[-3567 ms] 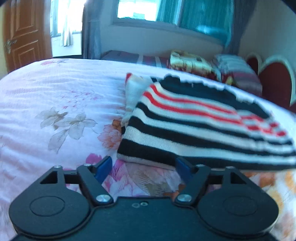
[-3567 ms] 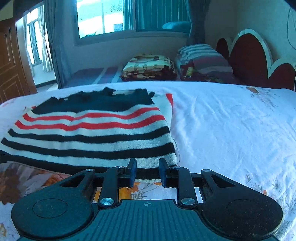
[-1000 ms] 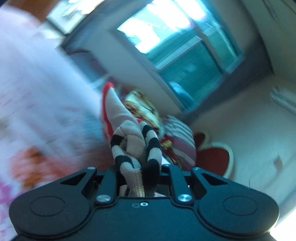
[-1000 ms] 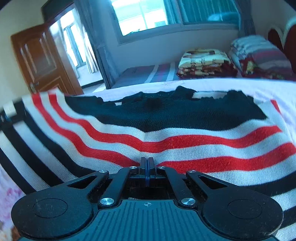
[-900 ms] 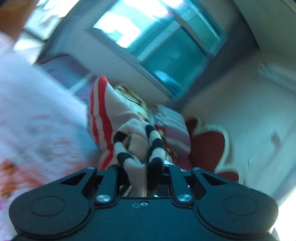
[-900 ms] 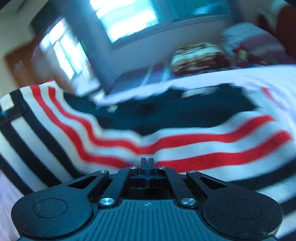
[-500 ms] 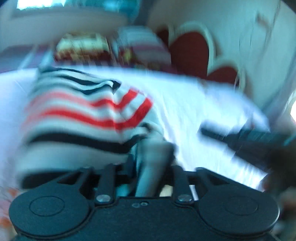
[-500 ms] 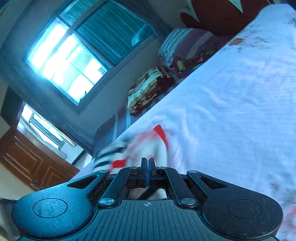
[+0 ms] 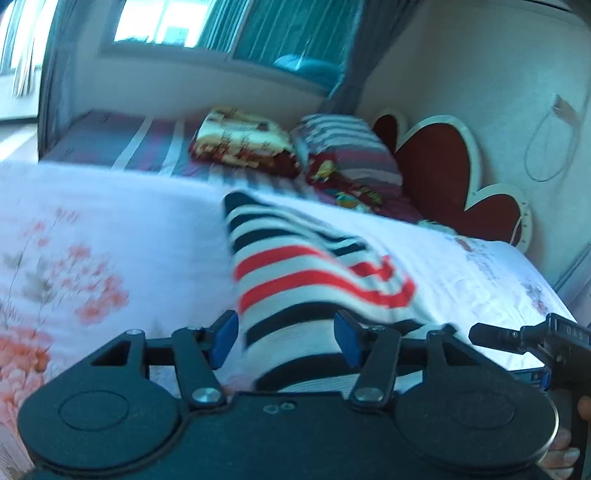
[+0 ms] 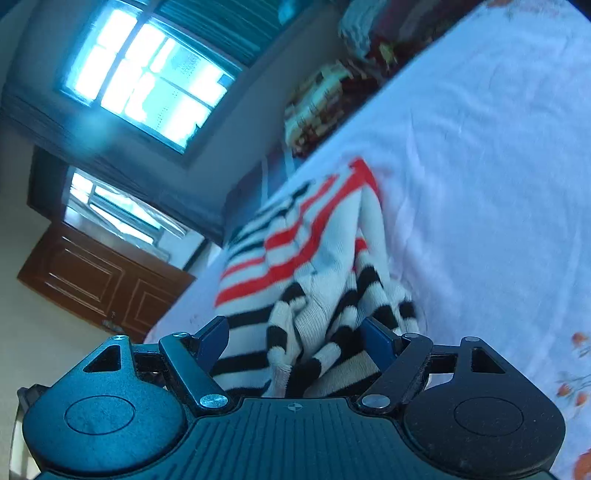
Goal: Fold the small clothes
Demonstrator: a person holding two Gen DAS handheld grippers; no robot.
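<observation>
Left hand-held gripper (image 9: 284, 338) comes first, seen from the left wrist camera. Its two blue fingers (image 9: 221, 338) are spread wide apart, so it is open and holds nothing. The striped sweater (image 9: 306, 280) lies on the bed (image 9: 110, 229), folded over into a long shape. It has black, white and red stripes. The near end of the sweater sits between the blue fingers, but they do not pinch it. The bed sheet is white with pink and orange flowers. Past the bed, a folded blanket (image 9: 243, 142) and a striped pillow (image 9: 343, 151) lie side by side. A red headboard (image 9: 436, 166) with a white edge stands against the wall. A window (image 9: 229, 26) with a green curtain is up behind. At the right edge the right hand-held gripper (image 9: 532, 339) pokes in, just beside the sweater.

From the right wrist camera, the picture is tilted. The right hand-held gripper (image 10: 295, 339) is also open, with its blue fingers (image 10: 212, 338) set far apart. The sweater (image 10: 306, 258) lies bunched and wrinkled on the bed (image 10: 480, 166), with its near end between the fingers. They are not squeezing it. A bright window (image 10: 144, 77) and a brown wooden door (image 10: 96, 284) show on the left. The folded blanket (image 10: 321, 99) lies far off, past the bed.
</observation>
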